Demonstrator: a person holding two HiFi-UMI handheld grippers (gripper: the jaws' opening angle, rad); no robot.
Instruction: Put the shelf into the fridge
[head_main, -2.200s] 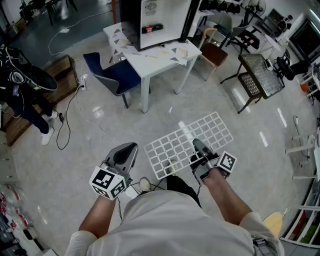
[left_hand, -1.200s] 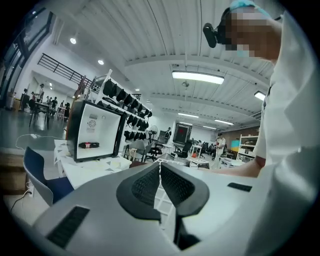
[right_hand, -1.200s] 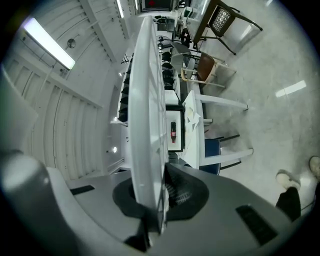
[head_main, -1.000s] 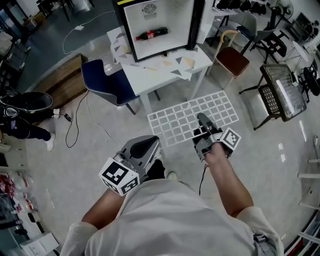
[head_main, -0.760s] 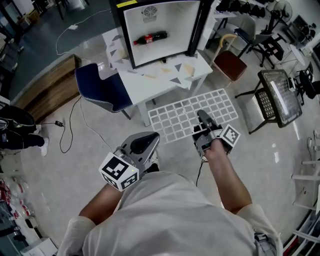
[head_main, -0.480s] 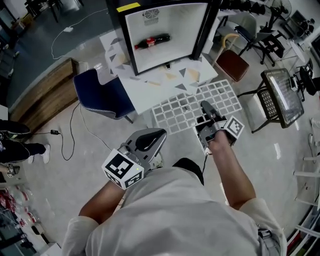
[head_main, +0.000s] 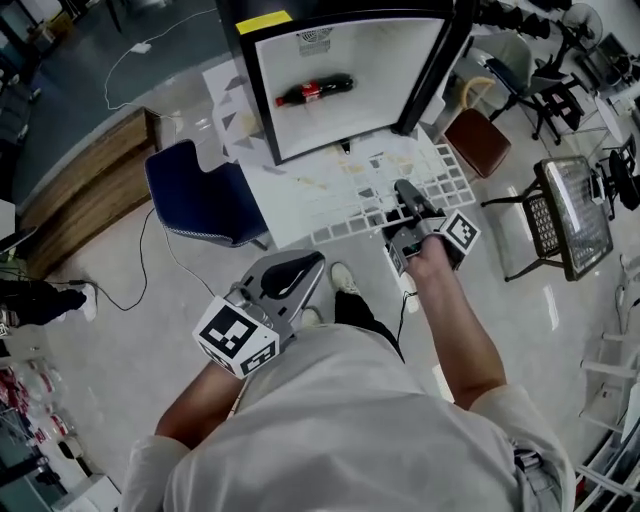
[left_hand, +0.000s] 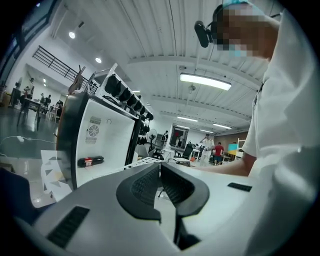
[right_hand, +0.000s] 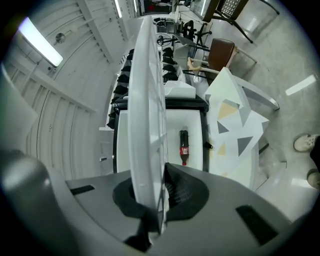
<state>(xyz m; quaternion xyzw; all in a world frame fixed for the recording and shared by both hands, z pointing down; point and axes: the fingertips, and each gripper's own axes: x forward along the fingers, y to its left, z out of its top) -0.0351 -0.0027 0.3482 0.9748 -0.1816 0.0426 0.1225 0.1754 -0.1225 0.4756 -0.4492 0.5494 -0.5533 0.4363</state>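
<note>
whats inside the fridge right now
One cola bottle lying on its side, and a vent on the back wall. The shelf is not in yet; held by the right hand-held gripper, it covers the interior's left part in that gripper's view.

Standing here, I can read no words or numbers. At twelve o'clock the bottle (head_main: 316, 91) lying in the fridge (head_main: 385, 85) wears a red label (head_main: 311, 92) too small to read. The yellow sticker (head_main: 264, 21) on its top edge shows no legible print.
</note>
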